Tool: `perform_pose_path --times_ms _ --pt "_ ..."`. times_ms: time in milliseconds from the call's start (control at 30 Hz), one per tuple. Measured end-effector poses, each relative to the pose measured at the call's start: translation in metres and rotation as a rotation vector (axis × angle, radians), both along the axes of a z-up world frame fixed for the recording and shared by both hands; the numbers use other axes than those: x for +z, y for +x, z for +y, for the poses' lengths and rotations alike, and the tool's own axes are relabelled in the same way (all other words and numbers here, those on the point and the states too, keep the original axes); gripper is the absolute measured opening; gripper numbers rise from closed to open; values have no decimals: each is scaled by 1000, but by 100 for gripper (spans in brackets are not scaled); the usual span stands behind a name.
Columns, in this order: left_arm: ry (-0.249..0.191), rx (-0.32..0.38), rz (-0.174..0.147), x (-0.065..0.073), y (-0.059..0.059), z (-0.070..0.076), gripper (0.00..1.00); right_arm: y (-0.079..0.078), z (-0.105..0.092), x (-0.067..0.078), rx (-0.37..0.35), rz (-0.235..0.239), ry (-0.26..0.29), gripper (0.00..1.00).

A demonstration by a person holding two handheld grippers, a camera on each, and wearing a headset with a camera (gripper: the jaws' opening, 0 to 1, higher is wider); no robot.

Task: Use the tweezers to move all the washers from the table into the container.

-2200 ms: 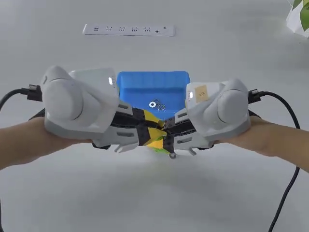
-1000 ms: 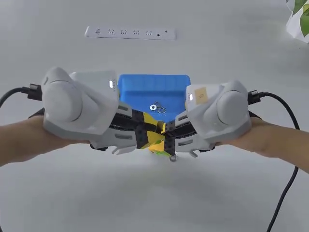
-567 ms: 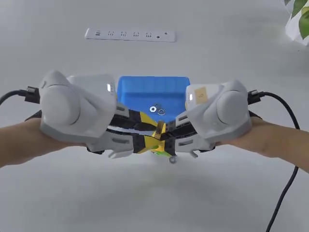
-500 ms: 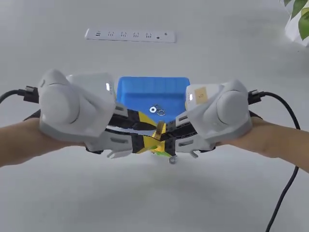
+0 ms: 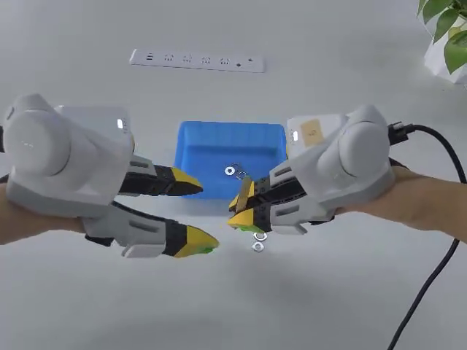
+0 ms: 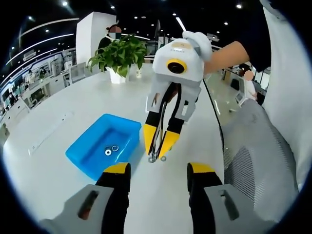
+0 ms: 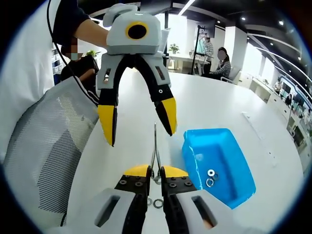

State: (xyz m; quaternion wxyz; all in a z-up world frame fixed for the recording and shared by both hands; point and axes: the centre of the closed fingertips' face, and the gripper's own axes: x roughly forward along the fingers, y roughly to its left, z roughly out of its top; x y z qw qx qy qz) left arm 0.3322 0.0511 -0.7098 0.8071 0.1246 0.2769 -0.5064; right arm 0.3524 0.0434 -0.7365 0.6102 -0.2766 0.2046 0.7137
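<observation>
**Tweezers (image 7: 155,141) held beside the blue container (image 5: 219,135) on a white table (image 5: 328,306)**
The right gripper (image 5: 238,208) is clenched on the tweezers, whose tips point down close to two loose washers (image 5: 257,241). These lie on the table just near of the container, and two more washers (image 5: 235,173) rest inside it. To the left, the left gripper (image 5: 204,217) hangs released, its jaws spread wide and grasping nothing.
</observation>
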Motion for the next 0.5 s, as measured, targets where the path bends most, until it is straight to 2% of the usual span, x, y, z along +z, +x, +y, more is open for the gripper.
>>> perform_pose_path --times_ms 67,167,333,433,500 --pt "-8 0 18 1 -5 3 57 1 -1 4 6 -6 0 9" --pt "-8 1 40 0 -10 7 59 3 -2 14 15 -17 1 9" --pt "-32 37 41 2 -8 13 64 4 -1 31 12 -11 26 9" --pt "-83 57 33 9 -6 11 70 6 0 37 11 -14 39 9" --pt "-146 61 18 17 -5 7 73 6 0 43 12 -13 47 9"
